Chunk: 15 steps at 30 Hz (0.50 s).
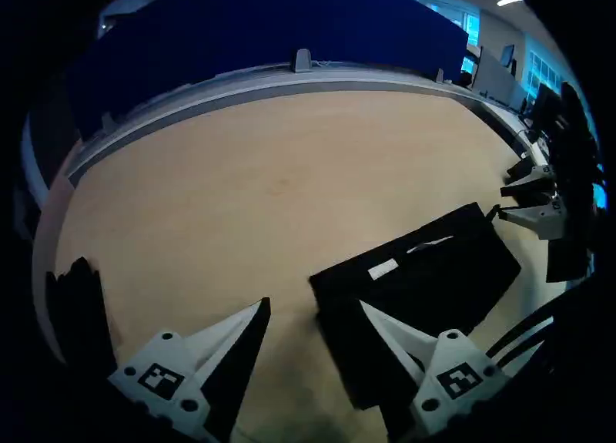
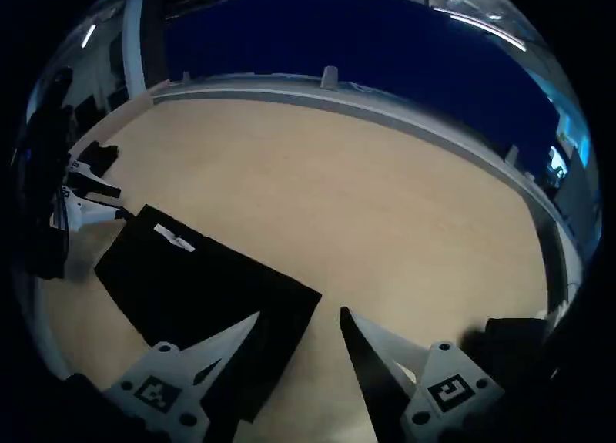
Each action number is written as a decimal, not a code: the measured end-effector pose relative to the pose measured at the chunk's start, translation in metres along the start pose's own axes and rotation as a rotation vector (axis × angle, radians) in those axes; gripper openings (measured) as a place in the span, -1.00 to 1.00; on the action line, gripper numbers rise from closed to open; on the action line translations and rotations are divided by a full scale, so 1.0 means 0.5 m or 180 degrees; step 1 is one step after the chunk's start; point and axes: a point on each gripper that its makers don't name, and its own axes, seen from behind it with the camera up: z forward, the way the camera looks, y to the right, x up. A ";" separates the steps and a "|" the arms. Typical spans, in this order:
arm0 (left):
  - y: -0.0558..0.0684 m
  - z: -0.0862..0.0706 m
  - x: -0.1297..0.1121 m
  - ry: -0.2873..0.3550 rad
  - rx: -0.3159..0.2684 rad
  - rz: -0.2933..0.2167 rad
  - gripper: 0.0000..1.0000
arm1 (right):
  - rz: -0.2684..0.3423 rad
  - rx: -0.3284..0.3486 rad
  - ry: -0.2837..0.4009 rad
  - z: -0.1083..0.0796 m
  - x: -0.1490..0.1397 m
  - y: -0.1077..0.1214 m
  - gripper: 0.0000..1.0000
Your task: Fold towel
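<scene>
1. Towel (image 1: 431, 273), black and lying as a flat rectangle on the pale wood table (image 1: 254, 181), sits beneath the right-hand finger of the left gripper (image 1: 313, 303) and the left-hand finger of the right gripper (image 2: 300, 312).
2. Both pairs of jaws stand apart, gripping nothing.
3. Risk: the limp cloth may bunch or slide on the smooth tabletop if a pinch catches only one layer.
4. A small white tag (image 1: 383, 270) breaks its matte surface.

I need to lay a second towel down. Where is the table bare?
Bare: the broad wood of the table between the black towel and the blue partition. Crowded: the towel's end, where the right gripper hovers open, and the table edge by a dark object.
</scene>
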 end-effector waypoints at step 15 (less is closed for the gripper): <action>-0.014 -0.032 0.005 0.0048 0.0000 -0.0053 0.77 | -0.0012 -0.0004 0.0061 -0.020 0.007 -0.005 0.78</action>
